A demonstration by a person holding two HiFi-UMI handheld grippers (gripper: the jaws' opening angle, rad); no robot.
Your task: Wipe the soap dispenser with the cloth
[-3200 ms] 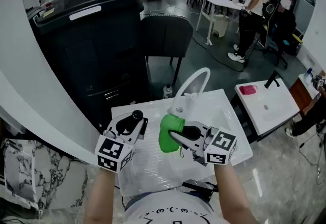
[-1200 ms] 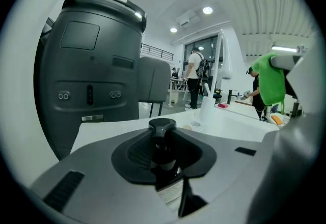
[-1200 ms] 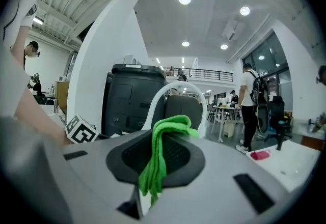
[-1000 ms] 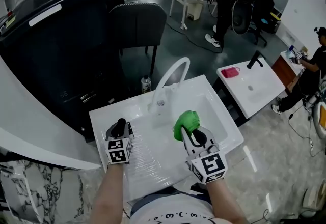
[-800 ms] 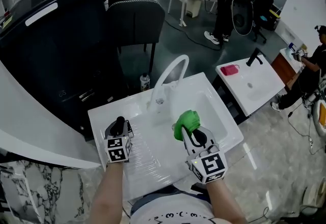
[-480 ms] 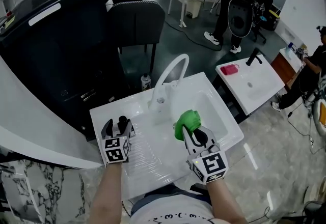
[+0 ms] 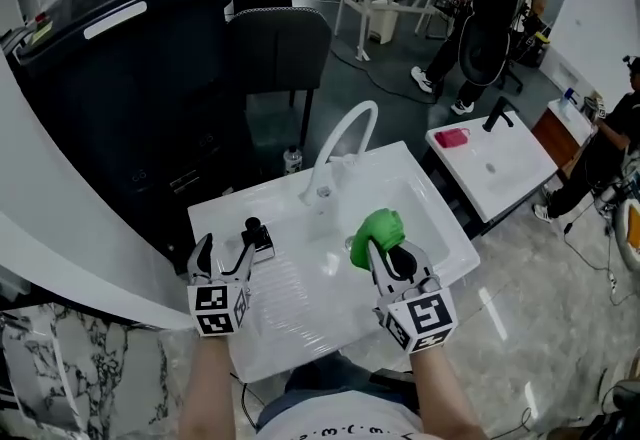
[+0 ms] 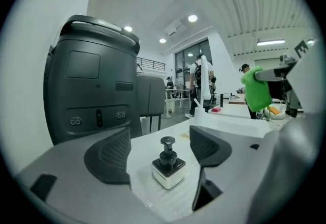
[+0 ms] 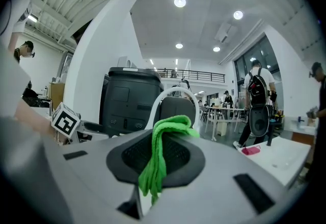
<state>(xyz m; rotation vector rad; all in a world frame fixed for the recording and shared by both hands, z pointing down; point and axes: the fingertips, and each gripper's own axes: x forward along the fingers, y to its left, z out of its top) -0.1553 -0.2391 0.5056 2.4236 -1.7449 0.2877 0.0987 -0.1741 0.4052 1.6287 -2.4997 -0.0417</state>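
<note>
The soap dispenser [image 7: 258, 231], a small white block with a black pump, stands upright on the white counter left of the basin. My left gripper [image 7: 226, 252] is just short of it. Its jaws have just been opening and now stand wide, with nothing pressed between them. In the left gripper view the soap dispenser [image 8: 168, 167] sits free just beyond the left gripper [image 8: 159, 152]. My right gripper [image 7: 386, 254] hovers over the basin, shut on a bunched green cloth [image 7: 378, 227]. In the right gripper view the green cloth [image 9: 162, 152] hangs down between the right gripper [image 9: 155, 159] pads.
A white sink basin [image 7: 425, 220] with an arched white faucet [image 7: 345, 142] fills the counter. Behind it stand a large black machine [image 7: 130, 58] and a dark chair [image 7: 280, 48]. To the right is a second white sink [image 7: 505, 173] with a pink object [image 7: 452, 137]. People stand farther back.
The left gripper has opened off the soap dispenser and drawn back toward me and upward. The dispenser stays standing on the counter. The right gripper with the cloth has barely moved.
</note>
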